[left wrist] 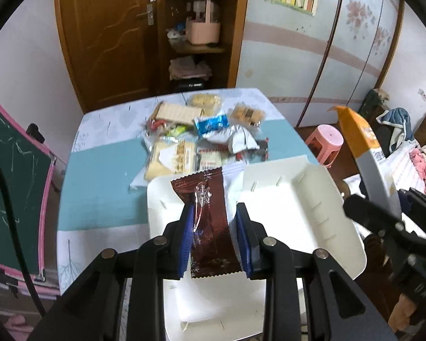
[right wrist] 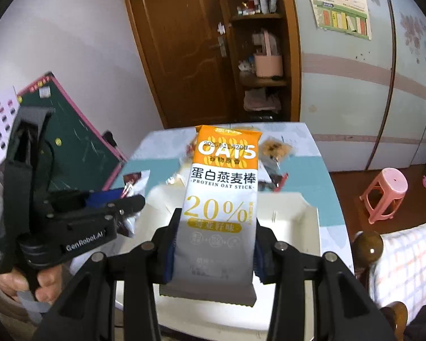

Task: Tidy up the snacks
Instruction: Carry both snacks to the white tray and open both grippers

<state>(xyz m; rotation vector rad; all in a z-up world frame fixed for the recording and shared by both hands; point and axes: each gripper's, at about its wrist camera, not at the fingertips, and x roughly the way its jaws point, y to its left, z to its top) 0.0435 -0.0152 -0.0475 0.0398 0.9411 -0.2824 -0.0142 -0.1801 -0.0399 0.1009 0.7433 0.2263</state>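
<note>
My left gripper (left wrist: 214, 213) is shut on a dark brown snack packet (left wrist: 210, 227) with a snowflake print, held above a white divided tray (left wrist: 312, 199). My right gripper (right wrist: 217, 221) is shut on an orange and white oat bar packet (right wrist: 223, 204), also above the white tray (right wrist: 286, 218). The oat bar (left wrist: 369, 153) and the right gripper (left wrist: 392, 221) show at the right edge of the left wrist view. The left gripper (right wrist: 119, 199) with its brown packet (right wrist: 133, 183) shows at the left of the right wrist view. A pile of snacks (left wrist: 201, 133) lies beyond the tray on the table.
The table (left wrist: 99, 187) has a blue and white cloth. A green chalkboard (left wrist: 14, 184) with a pink frame leans at its left. A pink stool (left wrist: 325, 142) stands on the floor at the right, near a bed (right wrist: 406, 258). A brown door and shelves stand behind.
</note>
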